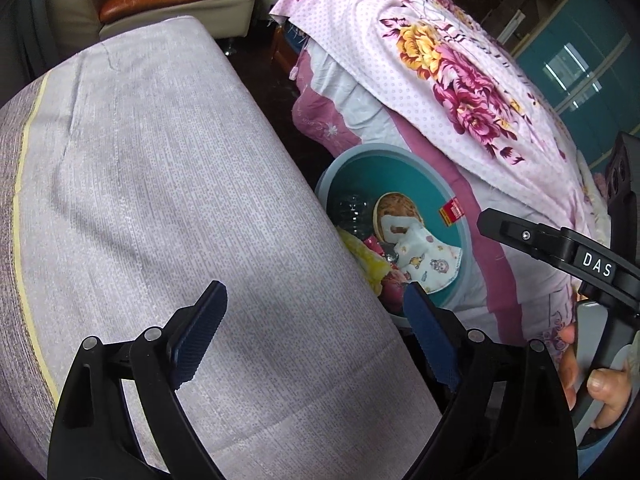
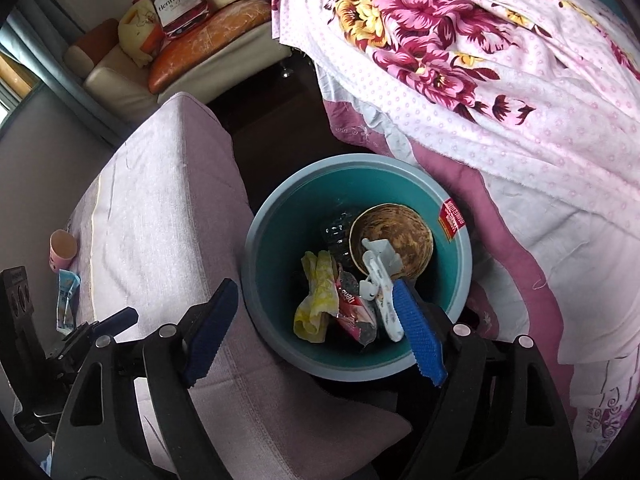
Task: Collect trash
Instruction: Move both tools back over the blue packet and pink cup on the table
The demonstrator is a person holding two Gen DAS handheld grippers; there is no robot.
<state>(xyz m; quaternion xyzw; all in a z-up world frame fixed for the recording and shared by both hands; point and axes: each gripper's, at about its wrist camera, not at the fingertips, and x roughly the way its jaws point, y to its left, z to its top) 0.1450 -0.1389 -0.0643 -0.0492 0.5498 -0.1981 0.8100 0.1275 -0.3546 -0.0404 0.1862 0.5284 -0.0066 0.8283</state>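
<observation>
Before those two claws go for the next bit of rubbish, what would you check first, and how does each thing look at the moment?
1. Right gripper empty: ok, jaws wide apart above the bin, nothing between them.
2. Left gripper empty: ok, open over the covered table.
3. Teal bin upright and reachable: ok, it stands between the table and the floral bedding.
4. Room left in the bin: ok, the face mask, yellow wrapper and brown bowl lie low inside.
5. Trash still out: not ok, a pink cup and blue packet remain on the table.
6. Whether the cup is empty: cannot tell.
</observation>
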